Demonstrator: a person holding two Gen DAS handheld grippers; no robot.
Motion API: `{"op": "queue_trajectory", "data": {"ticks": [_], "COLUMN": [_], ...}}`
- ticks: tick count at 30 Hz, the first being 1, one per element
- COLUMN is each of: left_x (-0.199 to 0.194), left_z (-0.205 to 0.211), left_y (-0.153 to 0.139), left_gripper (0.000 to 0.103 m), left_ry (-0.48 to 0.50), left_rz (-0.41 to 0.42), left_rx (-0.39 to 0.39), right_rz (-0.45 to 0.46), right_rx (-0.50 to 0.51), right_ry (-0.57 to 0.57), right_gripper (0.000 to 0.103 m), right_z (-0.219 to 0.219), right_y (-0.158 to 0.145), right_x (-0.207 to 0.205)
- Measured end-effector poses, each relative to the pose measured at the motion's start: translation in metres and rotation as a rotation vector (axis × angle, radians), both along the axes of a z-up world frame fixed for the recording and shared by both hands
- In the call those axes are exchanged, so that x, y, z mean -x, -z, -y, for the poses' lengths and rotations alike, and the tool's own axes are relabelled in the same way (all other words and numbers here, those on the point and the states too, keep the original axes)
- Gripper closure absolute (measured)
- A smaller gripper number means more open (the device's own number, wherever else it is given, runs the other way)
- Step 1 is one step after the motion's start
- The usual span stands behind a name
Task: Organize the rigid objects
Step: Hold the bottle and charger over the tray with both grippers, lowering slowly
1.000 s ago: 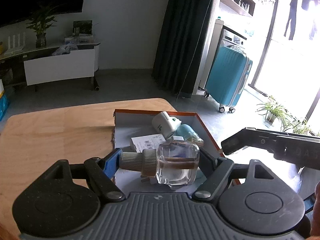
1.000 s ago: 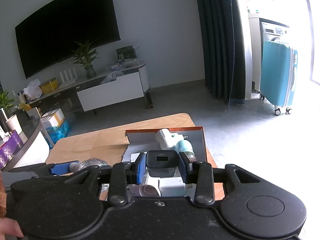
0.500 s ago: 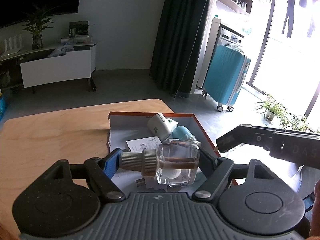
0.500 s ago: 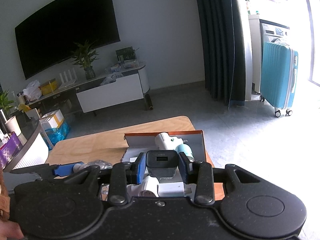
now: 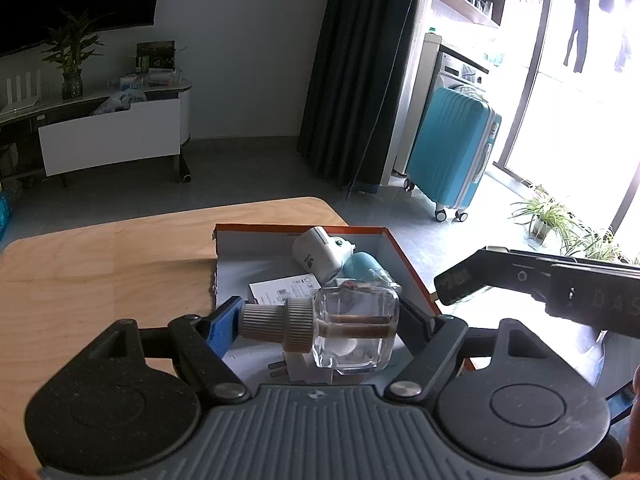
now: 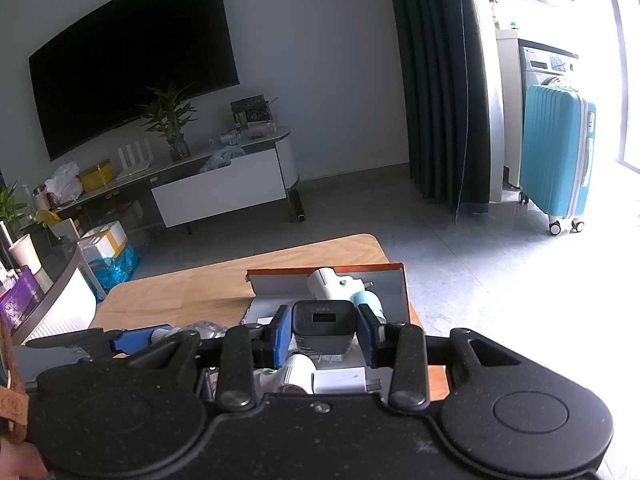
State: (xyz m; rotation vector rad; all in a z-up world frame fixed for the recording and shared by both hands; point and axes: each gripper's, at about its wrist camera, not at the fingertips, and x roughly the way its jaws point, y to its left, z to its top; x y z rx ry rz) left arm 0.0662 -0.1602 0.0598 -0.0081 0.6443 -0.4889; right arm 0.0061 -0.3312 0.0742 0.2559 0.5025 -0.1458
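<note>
My left jaws clamp a clear square glass bottle [image 5: 356, 330], my right jaws a dark grey USB charger [image 6: 324, 326], both above the orange-rimmed cardboard box [image 5: 404, 256].

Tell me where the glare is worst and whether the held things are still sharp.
Left wrist view: window blown out white at right, glass bottle sharp. Right wrist view: right edge washed out past the suitcase, black charger sharp, straight lines bowed.
</note>
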Motion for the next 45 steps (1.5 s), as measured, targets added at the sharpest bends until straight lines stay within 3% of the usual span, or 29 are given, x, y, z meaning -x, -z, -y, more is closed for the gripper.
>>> {"op": "queue_trajectory", "data": {"ticks": [45], "left_x": [-0.024], "left_z": [0.005], "left_y": [0.009], "left_gripper": [0.022], "left_ry": [-0.016], "left_rz": [-0.037], "left_rx": [-0.016], "right_rz": [-0.054], "right_rx": [-0.024], "right_ry": [-0.001], "right_gripper": [0.06], "right_z": [0.007], "right_y": [0.018], "right_x": [-0.02]}}
